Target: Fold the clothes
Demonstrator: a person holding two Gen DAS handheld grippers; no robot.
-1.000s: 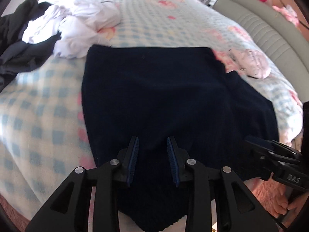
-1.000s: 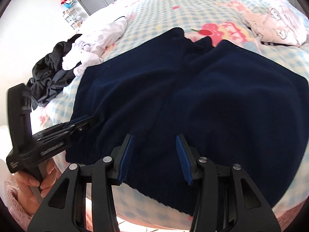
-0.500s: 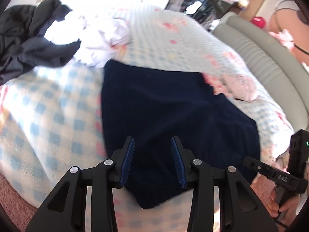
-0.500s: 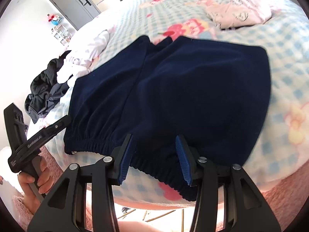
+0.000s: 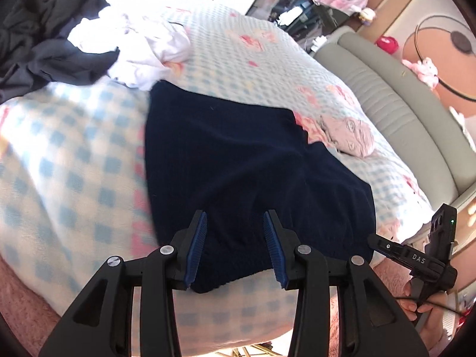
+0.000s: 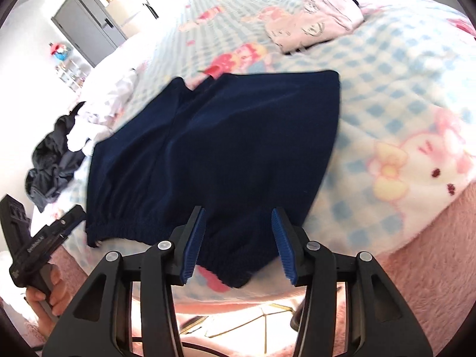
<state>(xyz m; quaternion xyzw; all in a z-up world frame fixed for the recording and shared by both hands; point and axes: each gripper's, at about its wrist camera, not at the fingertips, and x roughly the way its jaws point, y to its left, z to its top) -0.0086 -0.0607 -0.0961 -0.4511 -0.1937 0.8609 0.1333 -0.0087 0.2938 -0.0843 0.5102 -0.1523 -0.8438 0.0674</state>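
Navy shorts (image 5: 238, 163) lie flat at frame centre on the checked bed (image 5: 74, 163). Left tool (image 5: 235, 247) and right tool (image 6: 238, 238) hover over the waistband, fingers apart, gripping nothing.

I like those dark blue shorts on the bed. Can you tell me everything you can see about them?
The navy shorts look soft and fuzzy, like fleece or knit. They lie spread flat on the blue-checked blanket, with the gathered elastic waistband at the near edge of the bed and the two legs pointing away, a small notch between them. A white clothes pile sits right at the far left leg corner. Both grippers, left and right, hover open over the waistband, gripping nothing.
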